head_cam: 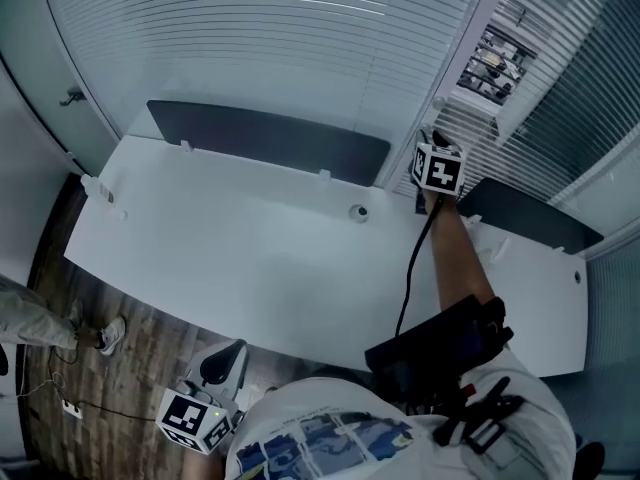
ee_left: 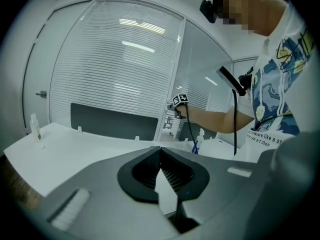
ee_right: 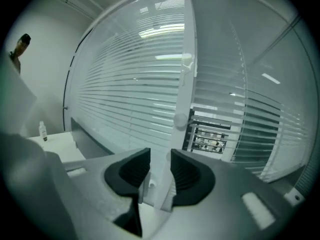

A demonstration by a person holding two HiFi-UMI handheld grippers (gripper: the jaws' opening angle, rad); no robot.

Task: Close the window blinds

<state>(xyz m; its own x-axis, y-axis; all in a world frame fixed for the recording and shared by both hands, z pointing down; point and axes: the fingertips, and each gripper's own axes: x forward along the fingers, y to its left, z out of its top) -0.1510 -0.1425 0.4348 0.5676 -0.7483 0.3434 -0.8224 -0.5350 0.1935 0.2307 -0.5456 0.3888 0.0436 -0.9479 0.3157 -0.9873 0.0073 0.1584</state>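
White horizontal-slat window blinds point(ee_right: 125, 94) hang straight ahead of the right hand-held gripper point(ee_right: 160, 156), their slats running level from side to side, on both sides of a white upright frame post point(ee_right: 186, 79). That hand-held gripper's jaws stand a little apart, with the post showing in the gap; whether they touch it cannot be told. Only its own view shows the round white knob point(ee_right: 180, 119) on the post just above the jaws. The left hand-held gripper point(ee_left: 160, 151) is closed and empty, low and well back from the blinds, above the white desk point(ee_left: 75, 149). Only its view shows the white spray bottle point(ee_left: 199, 140) below the other hand-held gripper.
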